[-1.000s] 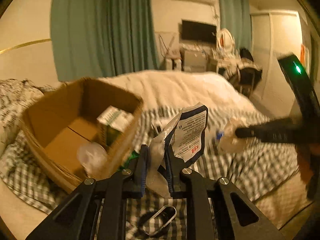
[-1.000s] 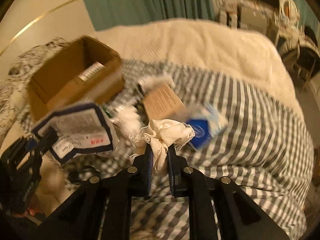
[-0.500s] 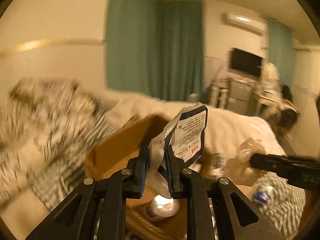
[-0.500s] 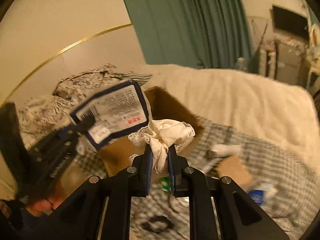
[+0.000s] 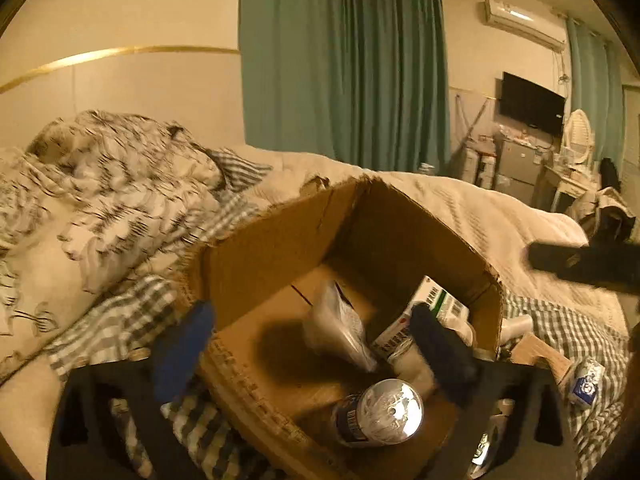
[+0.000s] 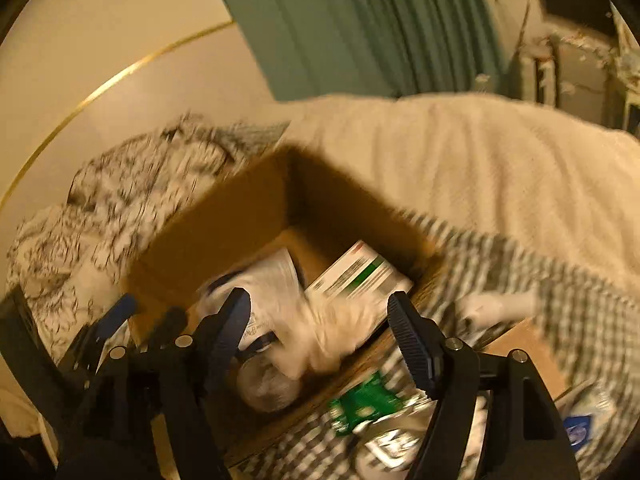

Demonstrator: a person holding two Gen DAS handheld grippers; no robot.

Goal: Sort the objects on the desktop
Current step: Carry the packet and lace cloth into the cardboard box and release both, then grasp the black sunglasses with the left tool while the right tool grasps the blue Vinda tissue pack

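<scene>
Both things I was carrying a moment ago are now out of my grip and in the cardboard box point(image 5: 280, 240), which sits on the checked bedcover point(image 5: 120, 320) just in front of both claws. The foil pouch point(image 5: 340, 332) that my left gripper point(image 5: 316, 344) had pinched a second ago now stands loose against the box floor, between its two spread fingers, touching neither. That claw is opening and already stands wide. The lace-edged cloth point(image 6: 340, 332) has dropped from my right gripper point(image 6: 320, 312), whose jaws are also opening; in its view the cloth is a pale blur falling over the box's near edge onto the pouch, no pad pressing on it.

Beside them in the box lie a green-striped carton point(image 5: 436, 304) at the right wall and a shiny can point(image 5: 384, 408) at the near side.

By my reckoning that finishes two drops at once. Still outside on the bedcover, right of the box, are a green packet point(image 6: 368, 404), a brown card piece point(image 5: 536, 352) and a blue-labelled wrapper point(image 5: 584, 384), so I would go there next.
</scene>
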